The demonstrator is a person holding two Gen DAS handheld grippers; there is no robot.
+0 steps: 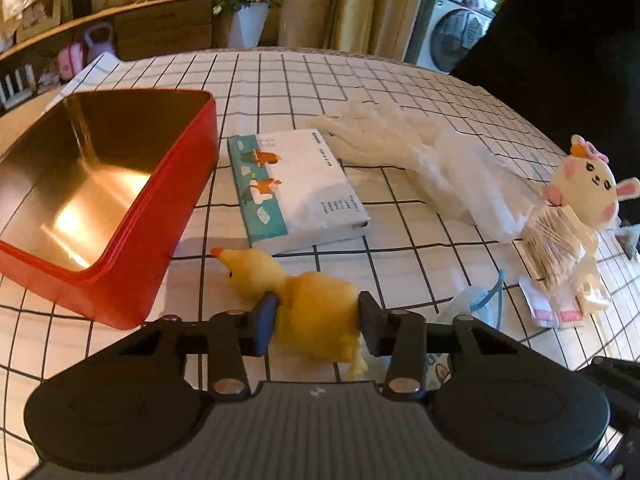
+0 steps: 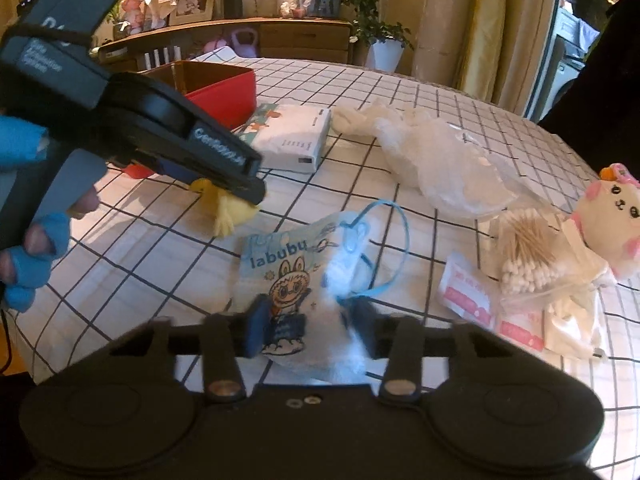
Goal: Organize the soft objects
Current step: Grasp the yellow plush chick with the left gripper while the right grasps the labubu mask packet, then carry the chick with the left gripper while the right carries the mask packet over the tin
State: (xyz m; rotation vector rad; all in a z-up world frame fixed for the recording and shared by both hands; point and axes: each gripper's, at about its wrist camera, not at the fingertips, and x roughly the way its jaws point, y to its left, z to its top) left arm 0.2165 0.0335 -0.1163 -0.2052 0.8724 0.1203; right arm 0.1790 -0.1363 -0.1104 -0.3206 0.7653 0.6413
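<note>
A yellow plush duck (image 1: 256, 268) lies on the checked tablecloth, its beak toward the red tin (image 1: 132, 240). My left gripper (image 1: 318, 312) is shut on the duck's body, with a pad pressing each flank. In the right wrist view the same duck (image 2: 230, 214) shows under the left gripper's tip. My right gripper (image 2: 312, 328) is shut on a blue-and-white "labubu" packet (image 2: 288, 264) with a blue loop; its lower part is crumpled between the fingers. A white bunny plush (image 1: 588, 188) sits at the far right, apart from both grippers.
The red tin stands open and empty at the left. A tissue pack (image 1: 296, 188) lies beside it, a crumpled clear plastic bag (image 1: 432, 160) behind. Bagged cotton swabs (image 2: 528, 256) and small pink sachets (image 2: 468, 292) lie by the bunny. A hand in a blue glove (image 2: 24, 148) holds the left gripper.
</note>
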